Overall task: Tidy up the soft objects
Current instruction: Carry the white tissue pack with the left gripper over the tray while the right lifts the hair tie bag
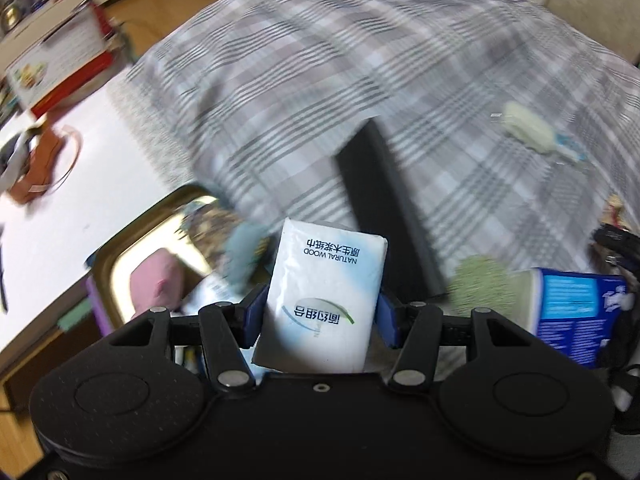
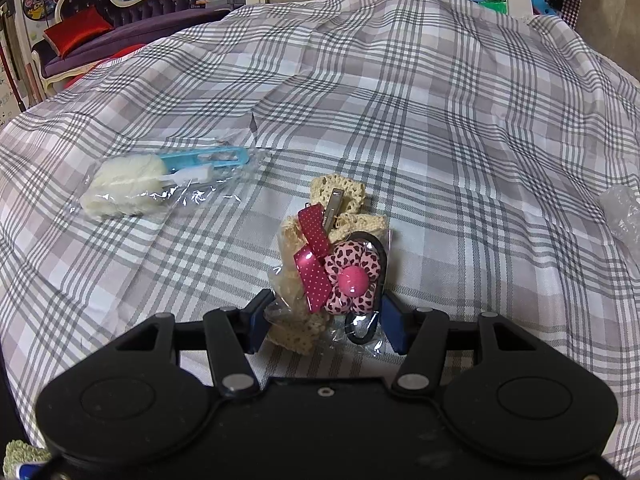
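Left gripper [image 1: 318, 316] pinches a white tissue pack [image 1: 324, 300] above the near edge of the plaid cloth [image 1: 360, 100]. Near left, a gold-rimmed tray [image 1: 120, 256] holds a pink soft item [image 1: 158, 284]. Right gripper [image 2: 322, 326] clamps a bagged hair-accessory set [image 2: 332, 268] lying on the cloth; a bagged sponge brush [image 2: 128, 188] lies far left.

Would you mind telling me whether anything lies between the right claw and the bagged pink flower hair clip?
Nothing visible does. The clear bag with the pink heart-print flower clip already sits between the right claw's blue pads on the plaid cloth.
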{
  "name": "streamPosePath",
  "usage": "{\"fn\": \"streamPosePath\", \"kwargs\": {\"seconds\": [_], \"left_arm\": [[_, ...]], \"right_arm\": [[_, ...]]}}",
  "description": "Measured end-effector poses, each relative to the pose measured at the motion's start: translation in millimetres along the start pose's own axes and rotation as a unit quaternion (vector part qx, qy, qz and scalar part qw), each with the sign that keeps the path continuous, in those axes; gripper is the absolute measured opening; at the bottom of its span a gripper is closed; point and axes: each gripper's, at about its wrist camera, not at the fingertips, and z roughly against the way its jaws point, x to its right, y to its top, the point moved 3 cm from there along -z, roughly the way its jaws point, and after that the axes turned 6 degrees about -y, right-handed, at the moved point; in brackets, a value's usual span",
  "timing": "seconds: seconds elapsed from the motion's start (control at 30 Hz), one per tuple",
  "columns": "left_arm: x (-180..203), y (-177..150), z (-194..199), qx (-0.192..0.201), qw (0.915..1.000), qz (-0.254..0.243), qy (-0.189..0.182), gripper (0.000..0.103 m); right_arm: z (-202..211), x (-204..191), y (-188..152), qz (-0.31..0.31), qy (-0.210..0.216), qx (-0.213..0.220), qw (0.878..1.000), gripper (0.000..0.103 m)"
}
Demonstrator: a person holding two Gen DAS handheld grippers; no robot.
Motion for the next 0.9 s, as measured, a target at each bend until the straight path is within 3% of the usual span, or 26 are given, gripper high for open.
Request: {"fn": "streamPosePath", "kwargs": {"seconds": [0.27,0.6,0.73,0.9], "left_arm": [[-87.7,1.5,-1.4,-0.005,0.9963,0.077,0.037,0.053],[-163.5,18.7,-23.3,-0.018,0.9883,0.138,0.063,0.053],[-170.9,32.7,-38.6,-0.023,0.9882,0.139,0.058,0.053],[-180.0,48.1,-60.4,-0.028,0.9859,0.144,0.081,0.053]], "right_arm": [[10.8,-2.8,-0.2,0.010,-0.007,0.025,1.000,0.055],[60.3,-15.4,6.6,0.023,0.007,0.107,0.994,0.055],[97.1,-24.3,6.5,0.047,0.042,0.131,0.989,0.055],[141.9,-39.3,-0.5,0.095,0.106,0.134,0.981,0.055]]}}
